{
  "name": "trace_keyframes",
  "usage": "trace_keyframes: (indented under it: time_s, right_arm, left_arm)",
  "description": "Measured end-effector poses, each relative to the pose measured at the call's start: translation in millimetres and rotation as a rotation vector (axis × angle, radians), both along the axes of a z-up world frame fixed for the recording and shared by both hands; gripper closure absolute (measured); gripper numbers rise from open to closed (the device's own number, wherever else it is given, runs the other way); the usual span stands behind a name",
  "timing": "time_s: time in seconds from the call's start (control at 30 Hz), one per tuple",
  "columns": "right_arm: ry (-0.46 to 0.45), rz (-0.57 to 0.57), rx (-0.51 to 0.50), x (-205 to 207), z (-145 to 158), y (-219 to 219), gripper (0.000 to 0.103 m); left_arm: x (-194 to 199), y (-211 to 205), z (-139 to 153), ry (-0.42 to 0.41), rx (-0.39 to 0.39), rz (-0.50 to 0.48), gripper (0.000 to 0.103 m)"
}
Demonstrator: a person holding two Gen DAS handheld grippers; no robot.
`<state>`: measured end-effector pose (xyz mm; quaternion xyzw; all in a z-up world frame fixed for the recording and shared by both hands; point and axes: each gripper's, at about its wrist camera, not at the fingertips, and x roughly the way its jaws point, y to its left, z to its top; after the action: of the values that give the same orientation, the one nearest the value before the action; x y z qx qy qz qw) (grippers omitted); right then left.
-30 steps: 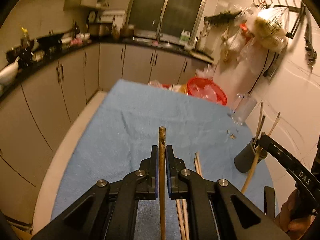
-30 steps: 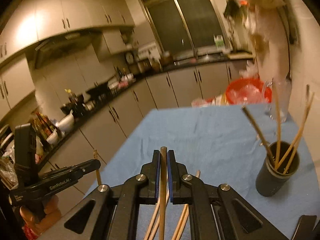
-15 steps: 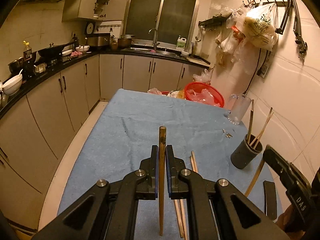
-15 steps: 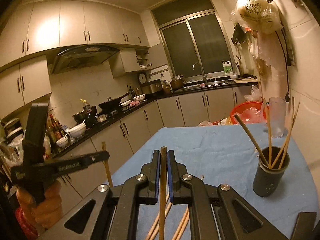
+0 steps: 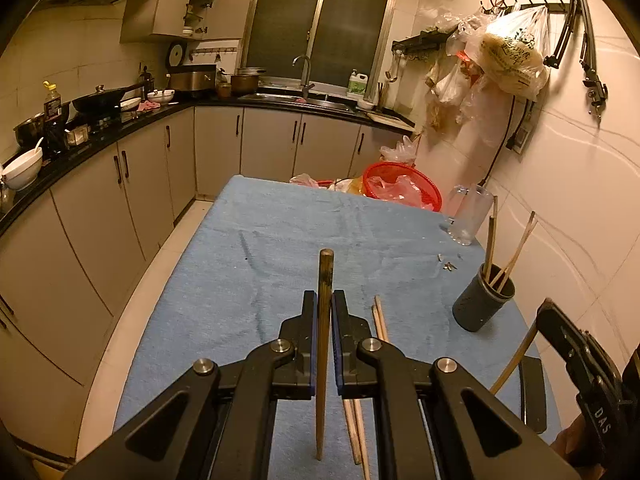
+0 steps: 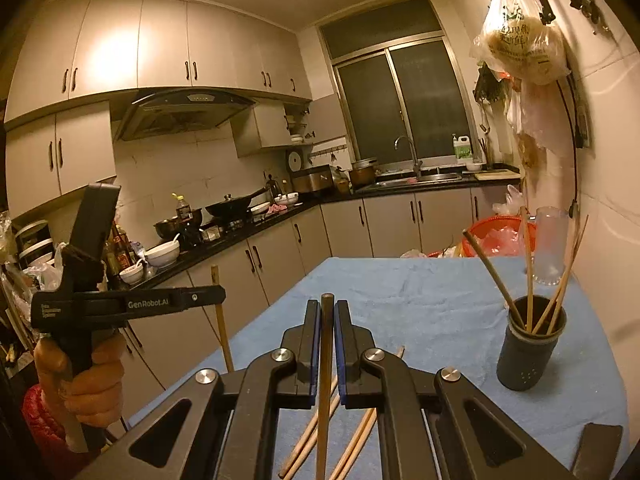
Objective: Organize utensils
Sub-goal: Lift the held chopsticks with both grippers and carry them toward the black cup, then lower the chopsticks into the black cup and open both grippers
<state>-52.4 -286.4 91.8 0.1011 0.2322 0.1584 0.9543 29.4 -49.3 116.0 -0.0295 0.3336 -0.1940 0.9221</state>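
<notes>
Landmark: the dark utensil cup (image 6: 530, 344) on the blue table cloth (image 5: 280, 264); four chopsticks already lean in it.
Left gripper (image 5: 325, 308): my jaws are clamped narrow on one dark-tipped chopstick (image 5: 323, 344), held upright, its tip above the pads.
Right gripper (image 6: 328, 316): same grip, jaws pinched on a second chopstick (image 6: 326, 364), standing upright between the pads.
What changed: a second ago the right view was tilted and blurred, with the cup low at the right; now it sits level and sharp, the cup just ahead and to the right. In the left view my right gripper has slid from beside the cup down to the near corner. The left one has barely shifted.
Meaning: I judge I've pulled the right chopstick back from the cup and squared it up; neither held stick is in yet.
Loose chopsticks (image 6: 352, 432): several lie flat on the cloth, nearer me than the cup and to its left.
Next: bring a tip over the cup's mouth, mind the leaning sticks.
</notes>
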Motion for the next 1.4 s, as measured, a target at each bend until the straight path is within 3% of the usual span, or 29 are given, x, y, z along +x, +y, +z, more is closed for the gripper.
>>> trace_keyframes:
  time_s: [0.5,0.73,1.4]
  right_arm:
    - [-0.019,-0.065,0.037,8.4,9.0,-26.0,0.096]
    - [-0.058,-0.152,0.049,8.8,21.0,-54.6,0.096]
    - [-0.190,-0.345,0.031,11.3,81.9,-148.5,0.096]
  left_arm:
    - [-9.0,-8.3,21.3,-0.035,-0.014,-0.044,0.096]
    - [-11.2,-19.7,35.1,-0.047,-0.026,-0.089,0.096]
    - [-17.5,-124.5,104.4,-0.115,-0.065,-0.305,0.096]
